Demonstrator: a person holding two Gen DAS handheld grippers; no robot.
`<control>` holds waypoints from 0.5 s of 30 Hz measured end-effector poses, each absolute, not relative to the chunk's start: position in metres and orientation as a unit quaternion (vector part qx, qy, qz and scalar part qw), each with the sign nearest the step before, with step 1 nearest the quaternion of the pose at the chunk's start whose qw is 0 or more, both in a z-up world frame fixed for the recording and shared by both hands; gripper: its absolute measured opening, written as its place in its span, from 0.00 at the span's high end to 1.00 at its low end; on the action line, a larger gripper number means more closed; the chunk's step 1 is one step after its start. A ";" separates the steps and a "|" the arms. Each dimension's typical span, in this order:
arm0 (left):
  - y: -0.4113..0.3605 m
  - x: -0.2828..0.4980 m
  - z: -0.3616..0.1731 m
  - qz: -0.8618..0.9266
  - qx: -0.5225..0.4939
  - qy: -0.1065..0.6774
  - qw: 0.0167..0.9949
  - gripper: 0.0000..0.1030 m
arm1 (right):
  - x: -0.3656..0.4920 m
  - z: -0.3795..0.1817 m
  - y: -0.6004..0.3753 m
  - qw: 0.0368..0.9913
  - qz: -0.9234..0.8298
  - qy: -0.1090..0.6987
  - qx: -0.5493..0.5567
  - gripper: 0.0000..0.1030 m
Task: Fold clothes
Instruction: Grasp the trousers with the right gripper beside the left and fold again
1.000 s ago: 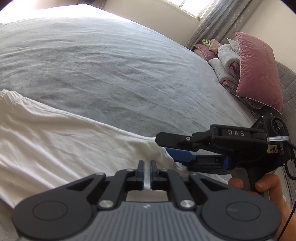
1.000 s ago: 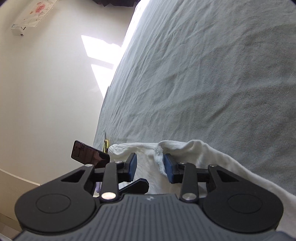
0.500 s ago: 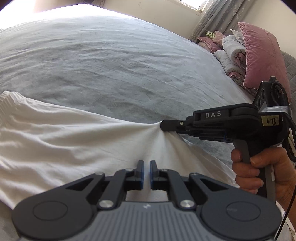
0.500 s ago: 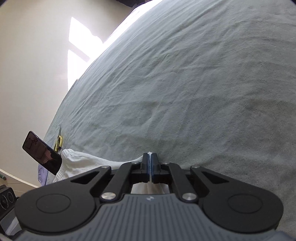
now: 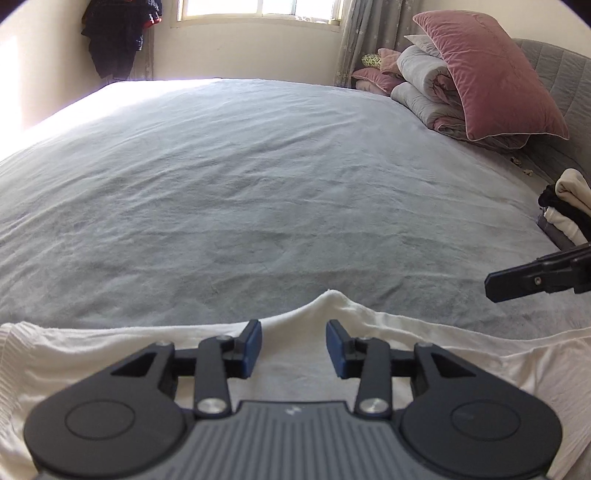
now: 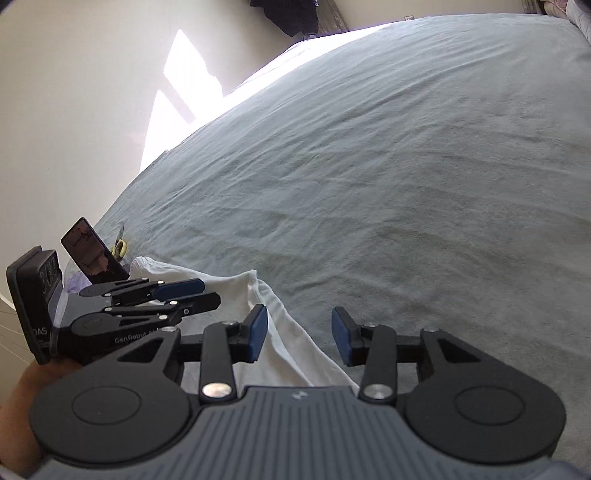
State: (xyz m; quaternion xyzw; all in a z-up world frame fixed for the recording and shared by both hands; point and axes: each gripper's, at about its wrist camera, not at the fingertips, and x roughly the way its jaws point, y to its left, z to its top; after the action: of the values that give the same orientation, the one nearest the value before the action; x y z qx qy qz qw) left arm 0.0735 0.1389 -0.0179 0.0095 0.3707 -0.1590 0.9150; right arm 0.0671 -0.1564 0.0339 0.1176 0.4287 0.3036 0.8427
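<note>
Blue pads are seen opening apart on the left gripper (image 5: 294, 345), nothing pinched; the white garment (image 5: 295, 369) lies beneath at lower frame. The right gripper (image 6: 298, 334) is likewise opening, holding nothing. "GenRobot" and "DAS" are printed at lower left. Grey bedspread (image 6: 406, 166) fills the rest.

White garment (image 5: 303, 373) on grey bedspread (image 5: 258, 184); pink pillow (image 5: 491, 74).

Both cameras ride just behind their gripper fingers, angled down over the bed (image 5: 258, 177). The left view faces the window (image 5: 255, 11) and pillows (image 5: 491, 74); the right view is rolled, facing the far corner and side wall. Both share the grey bedspread, the white garment (image 5: 295, 365) close below, and each other's gripper.
</note>
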 end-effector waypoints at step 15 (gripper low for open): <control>0.135 0.113 -0.038 -0.214 -0.019 0.393 0.894 0.80 | 0.019 0.004 -0.166 0.850 0.296 0.436 0.002 0.74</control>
State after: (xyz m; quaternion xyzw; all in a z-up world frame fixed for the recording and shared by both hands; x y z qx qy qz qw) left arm 0.1131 0.1350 -0.0383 -0.0194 0.3929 -0.2141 0.8941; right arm 0.0187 -0.1660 0.0038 0.0024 0.4361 0.2958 0.8499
